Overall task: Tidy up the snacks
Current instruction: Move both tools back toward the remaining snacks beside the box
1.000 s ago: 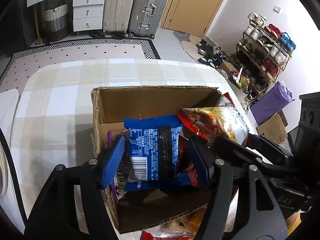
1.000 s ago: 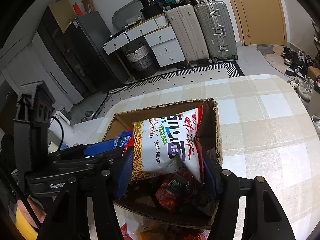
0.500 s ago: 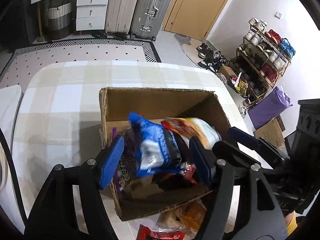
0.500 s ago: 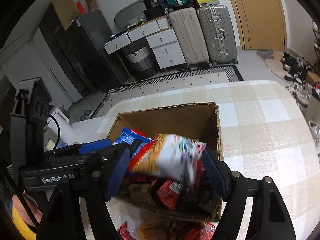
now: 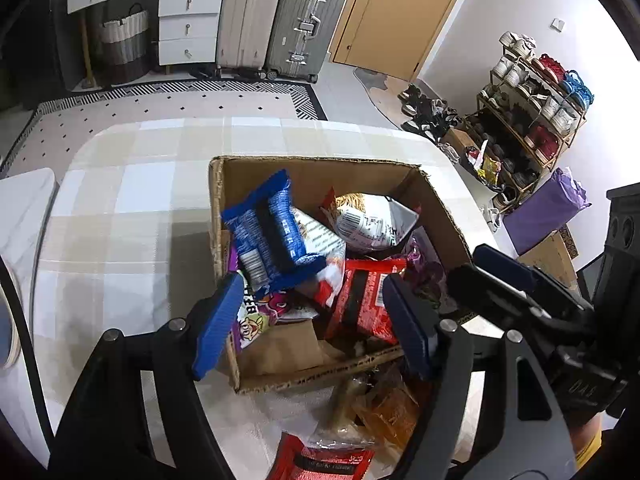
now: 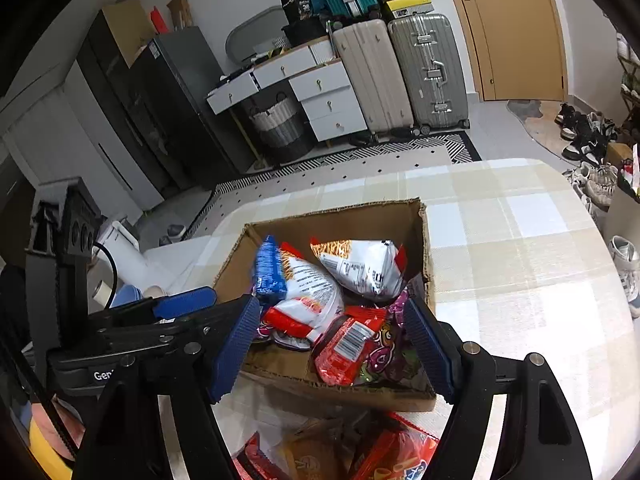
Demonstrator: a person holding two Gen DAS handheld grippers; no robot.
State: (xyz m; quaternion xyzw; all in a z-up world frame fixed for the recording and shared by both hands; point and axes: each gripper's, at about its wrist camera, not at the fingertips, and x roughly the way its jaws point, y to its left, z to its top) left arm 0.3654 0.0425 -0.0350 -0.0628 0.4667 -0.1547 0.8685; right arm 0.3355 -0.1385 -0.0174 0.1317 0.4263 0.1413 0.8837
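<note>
An open cardboard box stands on the checked table and holds several snack packets. A blue packet leans against its left wall. A white bag with red ends lies at the back right, and a red packet lies near the front. My left gripper hovers over the box's near left corner with its jaws opening and nothing between them. Beside it, my right gripper stands open and empty over the near edge.
More packets lie on the table in front of the box: a red one and orange ones. The checked tablecloth spreads left, right and behind. Beyond the table are suitcases, drawers and a shoe rack.
The blue packet has left my left gripper and the white bag my right one; both now lie in the box. Both jaws have widened, and both grippers have drawn back a little.
</note>
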